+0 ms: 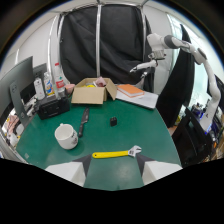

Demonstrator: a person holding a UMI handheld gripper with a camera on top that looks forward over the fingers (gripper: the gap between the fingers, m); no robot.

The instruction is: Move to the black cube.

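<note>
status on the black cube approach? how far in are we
Early. Done: the gripper faces the green table with the black cube roughly ahead, so aim looks fair. In hand: jaws open, nothing between them, at the table's near edge. Left: nearly the whole approach. The yellow-handled wrench lies crosswise just ahead of the jaws, and the cube sits well beyond it, right of the knife and white mug.

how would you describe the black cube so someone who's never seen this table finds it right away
Start at the green table and find the open cardboard box at its far side. Coming toward the open gripper, the black cube sits alone between the box and the yellow-handled wrench. It is the only small dark block; the black knife beside it is long and thin.
</note>
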